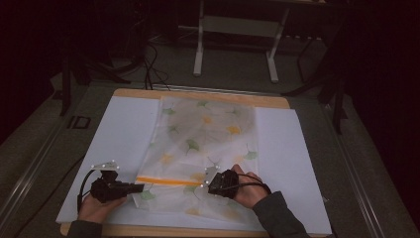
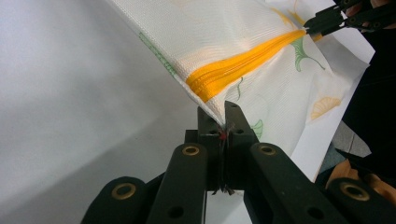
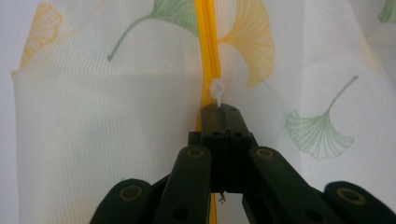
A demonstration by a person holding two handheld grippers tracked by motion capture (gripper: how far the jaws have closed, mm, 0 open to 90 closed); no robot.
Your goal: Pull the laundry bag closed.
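Two hand-held grippers worked one mesh bag [image 1: 203,144] lying flat on the white sheet [image 1: 292,158] over the desk; left hand-held gripper [image 2: 223,122] was clamped on the bag's corner beside the orange zipper [image 2: 243,63]; right hand-held gripper [image 3: 222,111] pinched the white zipper pull [image 3: 216,91].

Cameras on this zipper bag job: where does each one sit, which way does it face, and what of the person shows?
High view: above the person's side, looking forward and down at the mesh bag on the table; both hands, left gripper, right gripper.
Left gripper view: on the left gripper, looking along its jaws, shut on the bag's corner by the orange zipper.
Right gripper view: on the right gripper, facing its white zipper pull.
Shared: all show bag and zipper.
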